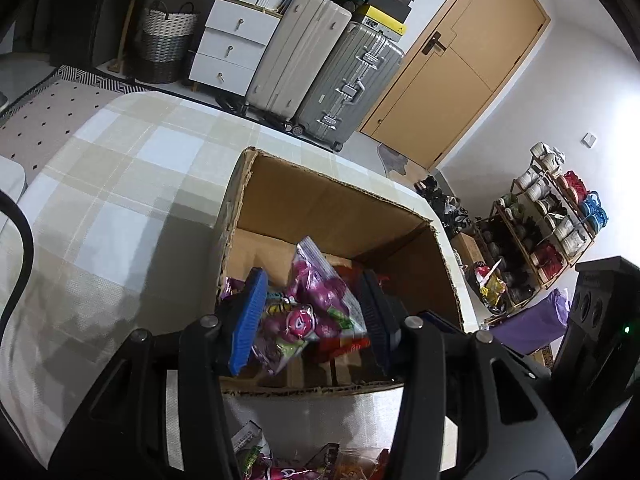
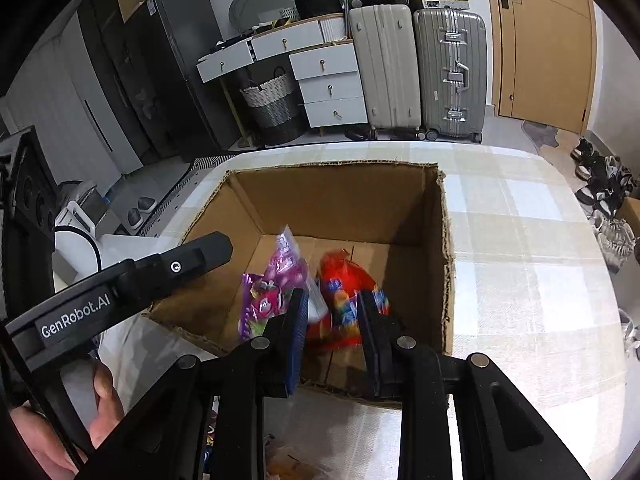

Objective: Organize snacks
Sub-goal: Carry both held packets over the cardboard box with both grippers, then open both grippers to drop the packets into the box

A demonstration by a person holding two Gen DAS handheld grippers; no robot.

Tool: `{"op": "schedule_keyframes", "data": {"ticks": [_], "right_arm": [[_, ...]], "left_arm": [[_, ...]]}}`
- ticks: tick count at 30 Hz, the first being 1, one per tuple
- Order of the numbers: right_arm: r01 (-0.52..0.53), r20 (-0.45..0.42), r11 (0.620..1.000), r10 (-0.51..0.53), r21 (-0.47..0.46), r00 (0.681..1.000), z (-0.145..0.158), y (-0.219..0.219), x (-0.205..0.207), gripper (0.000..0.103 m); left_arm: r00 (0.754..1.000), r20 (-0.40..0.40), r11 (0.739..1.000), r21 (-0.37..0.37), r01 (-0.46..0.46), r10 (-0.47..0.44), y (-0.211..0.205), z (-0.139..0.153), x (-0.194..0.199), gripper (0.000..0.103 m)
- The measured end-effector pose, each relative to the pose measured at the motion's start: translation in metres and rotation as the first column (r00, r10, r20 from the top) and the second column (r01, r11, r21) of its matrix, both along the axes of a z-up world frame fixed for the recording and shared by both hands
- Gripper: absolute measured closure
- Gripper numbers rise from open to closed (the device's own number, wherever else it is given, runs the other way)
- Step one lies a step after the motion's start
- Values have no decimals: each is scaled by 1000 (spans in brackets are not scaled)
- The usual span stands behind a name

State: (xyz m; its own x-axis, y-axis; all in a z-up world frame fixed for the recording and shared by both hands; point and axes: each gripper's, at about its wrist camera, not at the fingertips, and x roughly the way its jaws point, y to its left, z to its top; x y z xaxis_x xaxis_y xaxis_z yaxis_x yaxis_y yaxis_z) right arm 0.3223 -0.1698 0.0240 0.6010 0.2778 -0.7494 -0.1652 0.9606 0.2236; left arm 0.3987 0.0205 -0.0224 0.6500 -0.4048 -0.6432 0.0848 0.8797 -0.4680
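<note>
An open cardboard box [image 1: 332, 186] [image 2: 332, 166] stands on a table with a checked cloth [image 1: 120, 200] [image 2: 520, 260]. My left gripper [image 1: 316, 284] reaches over the box's near wall, shut on a purple and pink snack bag [image 1: 316, 300] that hangs inside the box. In the right wrist view that bag [image 2: 272, 292] stands tilted at the box's left. Beside it, my right gripper [image 2: 332, 296] is shut on a red snack bag [image 2: 344, 280], also low inside the box. The red bag [image 1: 344, 350] shows under the purple one in the left wrist view.
More snack packets [image 1: 276, 466] [image 2: 288, 464] lie on the cloth before the box. The left gripper's black housing [image 2: 120, 292] and a hand [image 2: 100, 412] fill the lower left of the right wrist view. Suitcases [image 2: 420, 68], drawers and a basket stand beyond the table.
</note>
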Motion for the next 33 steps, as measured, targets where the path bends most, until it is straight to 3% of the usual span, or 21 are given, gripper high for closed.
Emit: {"op": "schedule_keyframes", "data": {"ticks": [6,12,16,24,33], "right_arm": [[1,11,1000,-2,2,1000,1,-3,-3,77],[10,12,1000,-10,10,1000,3,-5,-8,77],[14,42,1000,-14,-7,999,11,-7,-17,77],[-5,135,1000,6,-6,991,39,-8,-50,77],[-12,216,1000,7,24,976,68,-14,-102,77]], "left_arm": [[1000,-9,1000,-5,0,0,1,1,-1,59],[1000,-2,1000,1,21,-21,-2,8,-9,45],[999,48,999,48,-13,11,-3,22,-25,25],[995,98,998,46,-31,26,3,55,-66,22],[973,231,983,170,-66,25,-15,107,-142,17]]}}
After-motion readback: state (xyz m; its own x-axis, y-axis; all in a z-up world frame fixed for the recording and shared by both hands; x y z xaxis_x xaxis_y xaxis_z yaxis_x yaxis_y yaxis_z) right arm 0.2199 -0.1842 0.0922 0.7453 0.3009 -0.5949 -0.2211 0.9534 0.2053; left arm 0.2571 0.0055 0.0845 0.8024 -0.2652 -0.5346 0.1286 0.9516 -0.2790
